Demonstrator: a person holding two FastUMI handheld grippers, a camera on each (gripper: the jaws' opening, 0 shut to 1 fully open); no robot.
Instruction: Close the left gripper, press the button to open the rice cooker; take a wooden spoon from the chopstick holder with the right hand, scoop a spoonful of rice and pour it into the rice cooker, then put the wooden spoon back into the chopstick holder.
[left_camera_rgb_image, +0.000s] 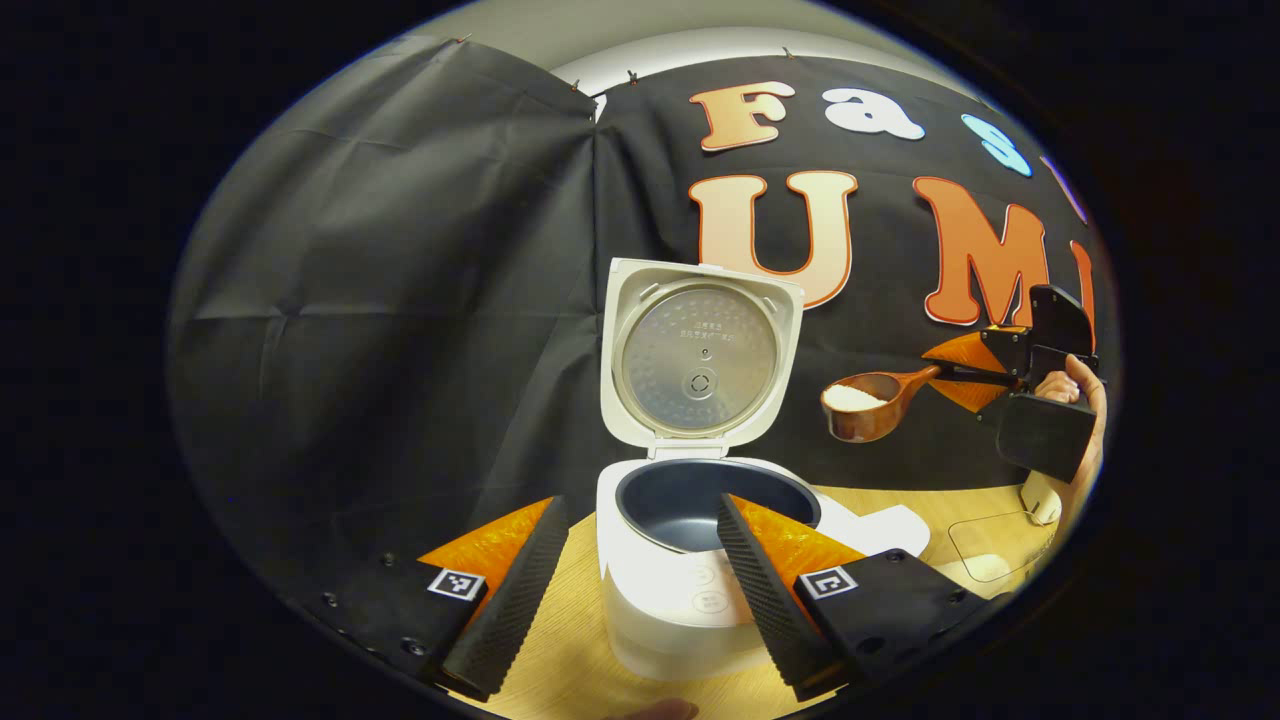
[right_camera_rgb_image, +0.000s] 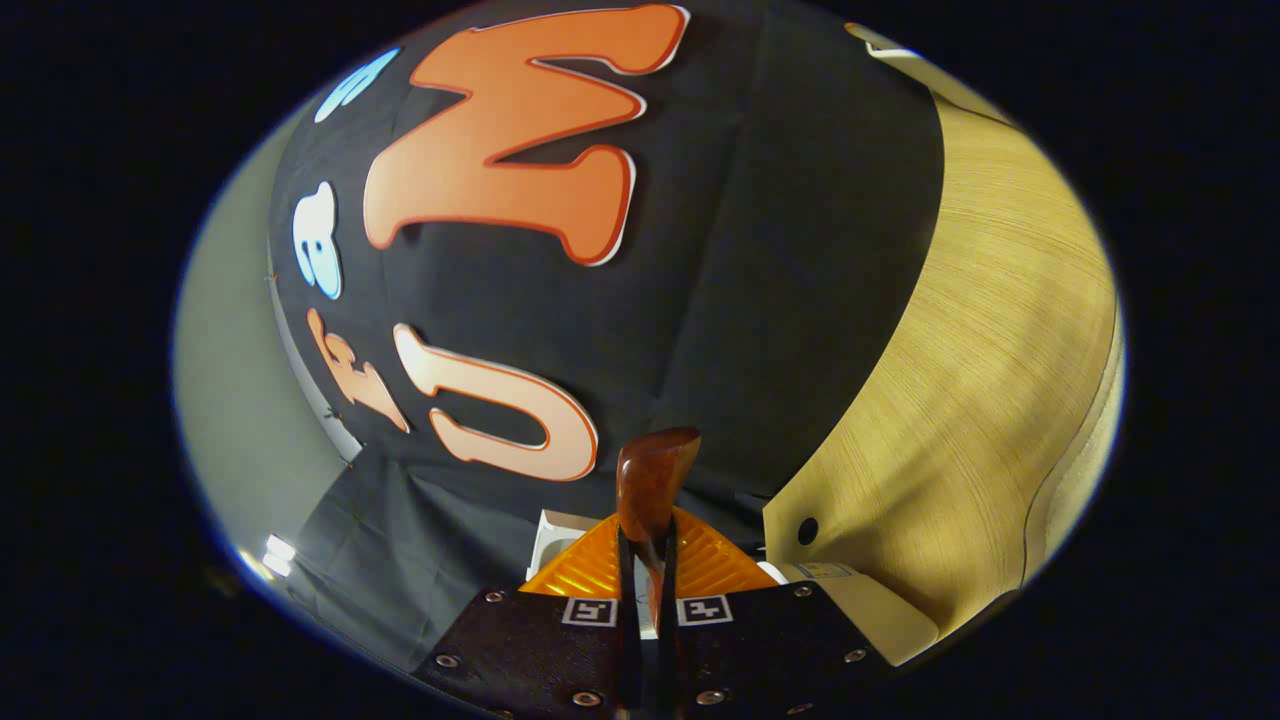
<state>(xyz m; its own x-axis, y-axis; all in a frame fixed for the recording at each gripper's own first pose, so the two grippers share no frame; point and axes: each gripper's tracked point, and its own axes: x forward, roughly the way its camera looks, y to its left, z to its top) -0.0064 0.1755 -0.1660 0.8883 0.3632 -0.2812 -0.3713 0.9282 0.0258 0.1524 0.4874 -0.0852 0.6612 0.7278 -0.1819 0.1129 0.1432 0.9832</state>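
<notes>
With the rice cooker (left_camera_rgb_image: 690, 560) lid already up: rice-loaded wooden spoon (left_camera_rgb_image: 870, 402) pinched in right gripper (left_camera_rgb_image: 1000, 375) jaws, beside cooker; left gripper (left_camera_rgb_image: 635, 590) jaws spread. Left: pouring, returning spoon.

Left gripper (left_camera_rgb_image: 630, 560): two wedge-shaped fingers (left_camera_rgb_image: 510, 600) are seen with ribbed inner faces. Each finger is backed by a translucent ridged plate, and a small square black-and-white marker is fixed at its base. Dark round screws are set in the matte mount outboard of the left finger.

Right gripper (right_camera_rgb_image: 645, 565): two matching square markers are borne on flat textured blocks, dotted with silver screws. Ridged plates are seen ahead of the markers.

A bare hand (left_camera_rgb_image: 1085, 385) is seen behind the far gripper's dark angular housing.
</notes>
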